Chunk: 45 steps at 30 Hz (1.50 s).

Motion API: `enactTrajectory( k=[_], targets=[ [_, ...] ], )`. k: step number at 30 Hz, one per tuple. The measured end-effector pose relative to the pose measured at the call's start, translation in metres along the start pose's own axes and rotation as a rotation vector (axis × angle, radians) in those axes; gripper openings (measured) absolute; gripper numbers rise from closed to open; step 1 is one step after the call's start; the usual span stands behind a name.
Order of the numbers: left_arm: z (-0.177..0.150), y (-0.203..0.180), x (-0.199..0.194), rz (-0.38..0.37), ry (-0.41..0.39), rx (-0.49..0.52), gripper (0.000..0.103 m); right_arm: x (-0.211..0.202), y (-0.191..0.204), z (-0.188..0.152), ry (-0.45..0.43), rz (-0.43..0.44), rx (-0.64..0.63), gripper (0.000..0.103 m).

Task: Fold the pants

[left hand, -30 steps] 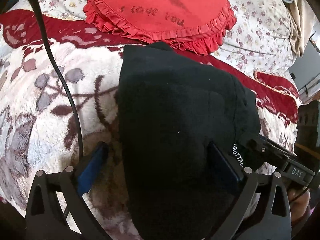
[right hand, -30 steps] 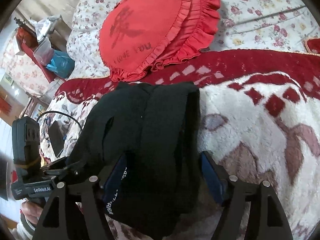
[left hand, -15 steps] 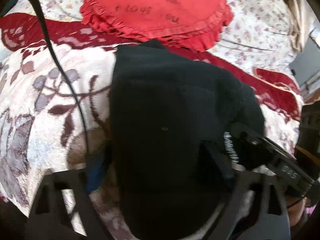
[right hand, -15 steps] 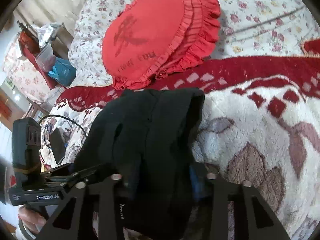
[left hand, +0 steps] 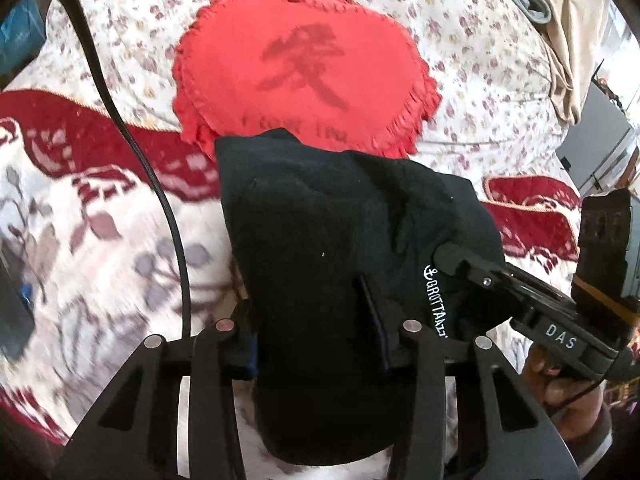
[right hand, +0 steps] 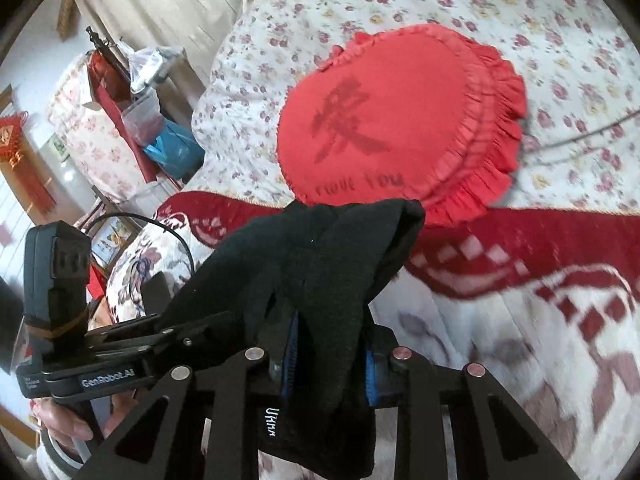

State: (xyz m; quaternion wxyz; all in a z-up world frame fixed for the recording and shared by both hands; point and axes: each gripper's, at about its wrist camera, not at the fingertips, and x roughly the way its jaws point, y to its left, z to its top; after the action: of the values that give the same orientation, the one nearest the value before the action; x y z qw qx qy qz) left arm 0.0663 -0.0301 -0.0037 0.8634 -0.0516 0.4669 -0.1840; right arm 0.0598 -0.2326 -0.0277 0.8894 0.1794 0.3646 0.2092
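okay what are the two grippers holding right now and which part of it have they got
Both are closing on the black pants. The left gripper and right gripper each pinch the near edge, side by side; which part of the garment that is cannot be told.

Your pants read solid black, with small white lettering printed near the hem. Both grippers have black frames; the left gripper and the right gripper carry blue pads. The blanket under the pants shows a white plush ground with mauve-grey leaf motifs and a deep red border of pale blocks along its far edge. Beyond it you see a red frilled cushion with a darker red character and lettering. The bedsheet is white, scattered with small pink and maroon flowers.
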Motion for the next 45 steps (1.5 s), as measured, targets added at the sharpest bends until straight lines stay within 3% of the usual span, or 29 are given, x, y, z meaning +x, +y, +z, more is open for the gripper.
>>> enactTrajectory(
  k=[4, 6, 7, 9, 12, 16, 21, 25, 31, 36, 41, 45],
  targets=[
    [0.011, 0.018, 0.024, 0.027, 0.02, -0.017, 0.04, 0.03, -0.008, 0.012, 0.016, -0.018, 0.016, 0.025],
    [0.01, 0.031, 0.052, 0.051, 0.075, -0.03, 0.041, 0.058, -0.019, 0.012, 0.083, -0.069, 0.007, 0.025],
    [0.008, 0.035, 0.063, 0.06, 0.102, -0.045, 0.044, 0.07, -0.026, 0.009, 0.123, -0.114, 0.006, 0.031],
    [0.001, 0.051, 0.072, 0.038, 0.105, -0.112, 0.06, 0.081, -0.035, 0.0, 0.174, -0.162, 0.015, 0.038],
    [-0.001, 0.056, 0.062, 0.036, 0.094, -0.113, 0.063, 0.063, -0.032, -0.002, 0.144, -0.166, 0.004, 0.039],
    [0.0, 0.052, 0.04, 0.096, 0.066, -0.069, 0.063, 0.034, -0.014, 0.006, 0.09, -0.203, -0.067, 0.038],
    [-0.005, 0.039, 0.023, 0.163, 0.012, -0.021, 0.063, 0.024, 0.011, 0.021, 0.058, -0.131, -0.129, 0.038],
    [-0.01, 0.035, 0.034, 0.187, 0.022, -0.01, 0.063, 0.052, 0.02, 0.027, 0.082, -0.138, -0.153, 0.037],
    [-0.014, 0.03, 0.049, 0.197, -0.001, -0.019, 0.063, 0.1, -0.01, 0.019, 0.168, -0.202, -0.092, 0.037],
    [-0.014, 0.023, 0.054, 0.228, -0.005, 0.015, 0.063, 0.087, -0.008, 0.021, 0.157, -0.187, -0.092, 0.037],
    [-0.017, 0.026, 0.049, 0.217, -0.019, -0.023, 0.063, 0.052, 0.002, 0.001, 0.15, -0.164, -0.116, 0.037],
    [-0.02, 0.023, 0.046, 0.228, -0.037, -0.03, 0.063, 0.055, 0.007, -0.024, 0.173, -0.222, -0.177, 0.037]
  ],
)
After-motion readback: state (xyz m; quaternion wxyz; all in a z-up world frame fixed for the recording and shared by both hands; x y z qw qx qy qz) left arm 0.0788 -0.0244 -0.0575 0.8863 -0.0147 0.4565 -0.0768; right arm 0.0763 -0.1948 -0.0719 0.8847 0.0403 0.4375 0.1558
